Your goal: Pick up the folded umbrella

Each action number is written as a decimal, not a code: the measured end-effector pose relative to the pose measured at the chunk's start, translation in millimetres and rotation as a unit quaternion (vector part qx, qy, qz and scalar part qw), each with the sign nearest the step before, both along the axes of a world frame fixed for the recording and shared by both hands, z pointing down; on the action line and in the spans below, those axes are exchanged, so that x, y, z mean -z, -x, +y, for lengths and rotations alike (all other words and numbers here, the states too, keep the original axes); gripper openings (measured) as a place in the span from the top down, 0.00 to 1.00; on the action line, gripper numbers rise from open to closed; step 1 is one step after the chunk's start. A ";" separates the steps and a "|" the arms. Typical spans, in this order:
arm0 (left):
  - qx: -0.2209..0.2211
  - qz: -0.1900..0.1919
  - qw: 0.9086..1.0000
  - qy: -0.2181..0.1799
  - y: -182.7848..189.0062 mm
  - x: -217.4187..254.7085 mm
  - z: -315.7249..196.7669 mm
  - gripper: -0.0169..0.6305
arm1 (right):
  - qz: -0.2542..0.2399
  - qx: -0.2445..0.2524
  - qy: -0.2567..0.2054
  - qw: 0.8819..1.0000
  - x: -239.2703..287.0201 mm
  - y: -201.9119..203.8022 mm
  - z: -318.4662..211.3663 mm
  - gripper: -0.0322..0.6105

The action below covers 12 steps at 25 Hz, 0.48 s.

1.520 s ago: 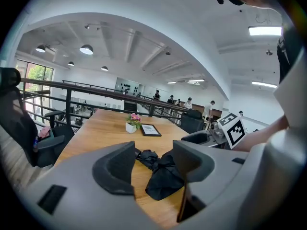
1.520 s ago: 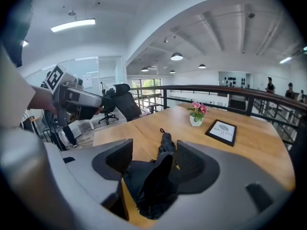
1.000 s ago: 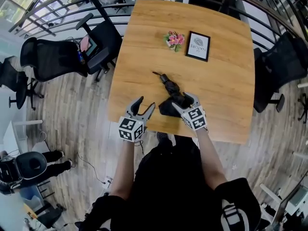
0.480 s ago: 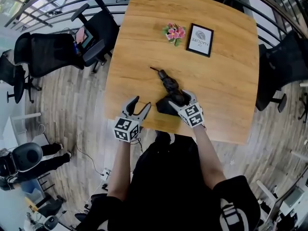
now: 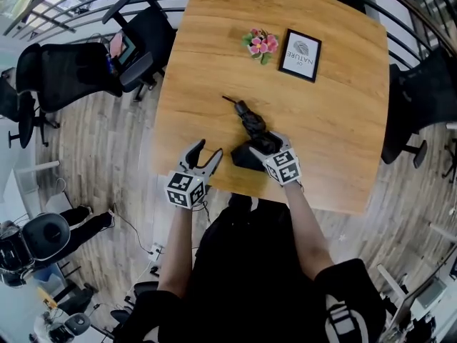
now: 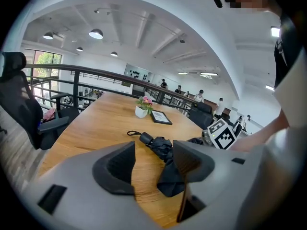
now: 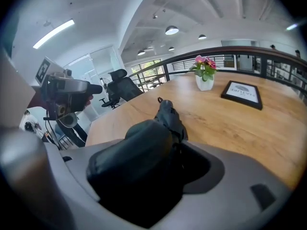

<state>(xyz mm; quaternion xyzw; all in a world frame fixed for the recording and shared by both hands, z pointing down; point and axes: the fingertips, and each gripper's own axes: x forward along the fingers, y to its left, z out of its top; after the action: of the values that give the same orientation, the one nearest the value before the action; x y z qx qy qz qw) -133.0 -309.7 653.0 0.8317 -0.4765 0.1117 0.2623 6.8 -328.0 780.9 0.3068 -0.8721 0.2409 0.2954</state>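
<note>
The folded black umbrella (image 5: 251, 128) lies on the wooden table (image 5: 214, 63), its strap end pointing away from me and its loose fabric end towards me. My right gripper (image 5: 265, 147) is at that near end. Its jaws are opening wide, with the fabric (image 7: 169, 116) between them and resting on the table. My left gripper (image 5: 208, 148) hovers open over the table's near edge, left of the umbrella (image 6: 160, 147). Nothing is between its fingers (image 6: 117, 164).
A small pot of pink flowers (image 5: 260, 43) and a framed picture (image 5: 300, 54) stand at the far side of the table. Black office chairs stand at the left (image 5: 71, 77) and at the right (image 5: 421, 98). A railing runs behind the table.
Both grippers have come down a little towards the table. The right one stays at the umbrella's near end. The umbrella has not moved.
</note>
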 end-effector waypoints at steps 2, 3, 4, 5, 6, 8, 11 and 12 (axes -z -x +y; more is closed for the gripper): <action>0.000 -0.002 1.000 0.002 1.0 -1.9 -1.4 0.59 | 0.005 -0.003 0.007 1.000 -3.8 -1.5 -0.9 0.39; 0.000 -0.003 1.000 0.003 1.7 -3.3 -1.9 0.59 | 0.008 -0.004 0.011 1.000 -6.1 -1.5 -1.5 0.40; 0.000 -0.003 1.000 0.005 2.3 -4.6 -2.2 0.59 | 0.012 -0.006 0.014 1.000 -8.4 -1.3 -2.2 0.40; 0.000 -0.002 1.000 0.006 2.4 -5.8 -2.2 0.59 | 0.017 -0.007 0.017 1.000 -10.4 -1.1 -2.6 0.40; 0.000 -0.002 1.000 0.007 1.9 -7.0 -2.0 0.59 | 0.022 -0.008 0.020 1.000 -12.2 -1.0 -2.9 0.40; -0.003 -0.002 1.000 0.010 0.2 -9.2 -0.7 0.59 | 0.029 -0.010 0.025 0.999 -16.1 -1.3 -3.3 0.40; -0.005 -0.001 1.000 0.013 -1.8 -11.1 3.0 0.59 | 0.041 -0.011 0.035 0.998 -22.1 -2.5 -2.1 0.40; -0.005 -0.001 1.000 0.013 -1.9 -11.4 4.1 0.59 | 0.048 -0.009 0.039 0.998 -24.2 -2.6 -0.9 0.40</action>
<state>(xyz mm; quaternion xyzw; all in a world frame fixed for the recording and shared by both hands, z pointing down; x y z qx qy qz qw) -131.1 -305.6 664.3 0.8304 -0.4709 0.1202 0.2724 9.4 -329.0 805.1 0.3143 -0.8442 0.2625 0.3459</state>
